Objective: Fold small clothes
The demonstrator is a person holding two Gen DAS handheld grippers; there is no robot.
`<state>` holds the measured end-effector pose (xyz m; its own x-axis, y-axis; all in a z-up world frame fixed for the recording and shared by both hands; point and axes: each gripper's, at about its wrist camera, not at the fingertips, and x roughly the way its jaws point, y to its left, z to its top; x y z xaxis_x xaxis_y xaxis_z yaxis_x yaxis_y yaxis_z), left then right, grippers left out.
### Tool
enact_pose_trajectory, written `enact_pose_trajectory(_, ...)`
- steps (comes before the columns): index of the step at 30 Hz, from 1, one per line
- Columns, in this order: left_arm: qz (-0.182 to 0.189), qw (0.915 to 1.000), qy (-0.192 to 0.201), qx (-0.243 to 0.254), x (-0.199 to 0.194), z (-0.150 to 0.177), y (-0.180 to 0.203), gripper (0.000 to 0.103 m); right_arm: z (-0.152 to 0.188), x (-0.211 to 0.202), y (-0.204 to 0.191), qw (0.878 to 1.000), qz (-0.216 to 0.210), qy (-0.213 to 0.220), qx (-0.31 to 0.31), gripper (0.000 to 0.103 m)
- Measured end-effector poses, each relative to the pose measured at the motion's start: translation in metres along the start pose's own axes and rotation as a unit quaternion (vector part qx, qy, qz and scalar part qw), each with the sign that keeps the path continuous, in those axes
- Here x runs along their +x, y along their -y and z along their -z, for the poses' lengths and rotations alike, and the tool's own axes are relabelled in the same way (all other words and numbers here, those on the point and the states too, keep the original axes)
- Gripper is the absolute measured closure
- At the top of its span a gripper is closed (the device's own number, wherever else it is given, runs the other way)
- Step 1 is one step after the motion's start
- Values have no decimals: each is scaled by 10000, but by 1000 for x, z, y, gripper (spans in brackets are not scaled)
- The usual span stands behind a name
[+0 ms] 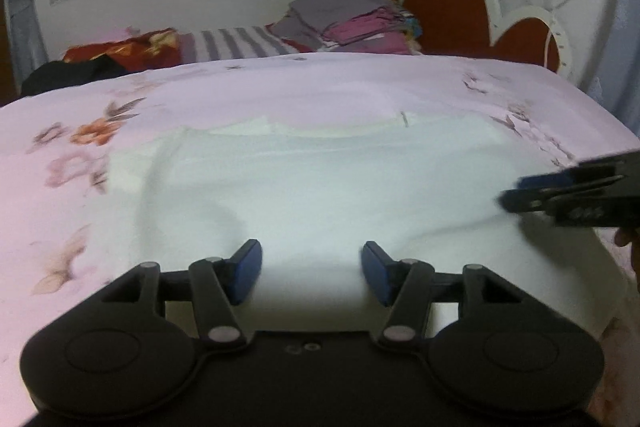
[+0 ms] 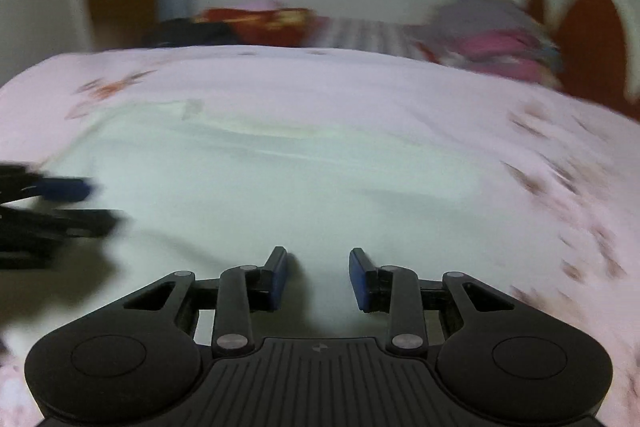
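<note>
Your left gripper [image 1: 311,274] and right gripper [image 2: 318,279] both hover with jaws apart, gripping nothing, over the white garment [image 1: 320,183] lying on the bed's [image 1: 60,211] near edge.

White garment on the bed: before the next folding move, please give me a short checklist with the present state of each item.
1. White garment lies spread on the floral bedsheet: ok.
2. Garment is free of wrinkles: not ok, there is a ridge at its left part.
3. Left gripper open, nothing between its fingers: ok.
4. Right gripper open, nothing between its fingers: ok.
5. Near hem position: cannot tell, hidden by the grippers.
6. Pile of folded clothes is far from the garment: ok.
</note>
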<state>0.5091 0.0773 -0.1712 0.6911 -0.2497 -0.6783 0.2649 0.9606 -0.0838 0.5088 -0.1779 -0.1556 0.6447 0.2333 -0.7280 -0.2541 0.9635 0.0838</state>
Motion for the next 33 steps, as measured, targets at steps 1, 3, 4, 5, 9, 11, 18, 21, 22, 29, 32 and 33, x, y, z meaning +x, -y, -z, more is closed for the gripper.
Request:
enact_pose_trajectory(1, 10, 10000, 69, -34, -6, -1, 2, 49, 1, -7, 6, 9999, -57, 36, 102, 70)
enact_pose_trajectory(3, 45, 9998, 215, 36, -15, -3, 12, 47, 1, -24, -1, 9991, -312, 271, -25, 70)
enact_pose_trajectory(4, 67, 9997, 225, -5, -16, -2, 18, 47, 2, -28, -11, 9984, -490, 264, -126, 70)
enact_pose_trajectory(5, 117, 9997, 190, -70, -16, 1, 24, 47, 2, -28, -20, 9980, -575, 194, -169, 70)
enact_pose_trajectory(9, -113, 9995, -207, 190, -8, 16, 38, 49, 12, -6, -32, 9987, -234, -361, -273, 70)
enact_pose_trajectory(11, -94, 9998, -172, 61, -18, 22, 32, 51, 14, -11, -26, 9988, -175, -436, -103, 70)
enact_pose_trajectory(18, -24, 10000, -47, -30, -60, 46, 49, 51, 38, -60, -52, 9970, -730, -189, -157, 70)
enact_pose_trajectory(21, -11, 9999, -136, -73, -62, 56, 59, 53, 50, -58, -69, 9963, -794, -308, -127, 70)
enact_pose_trajectory(22, -43, 9998, -154, -93, -62, 60, 62, 53, 54, -56, -74, 9957, -837, -370, -131, 75)
enact_pose_trajectory(29, -208, 9993, -178, -248, -69, 68, 51, 51, 67, -54, -89, 9955, -815, -446, -209, 88)
enact_pose_trajectory(32, -308, 9988, -193, -329, -76, 72, 37, 51, 71, -65, -70, 9977, -499, -436, -140, 88)
enact_pose_trajectory(33, -350, 9987, -197, -329, -79, 73, 34, 51, 71, -67, -61, 9982, -406, -438, -94, 88)
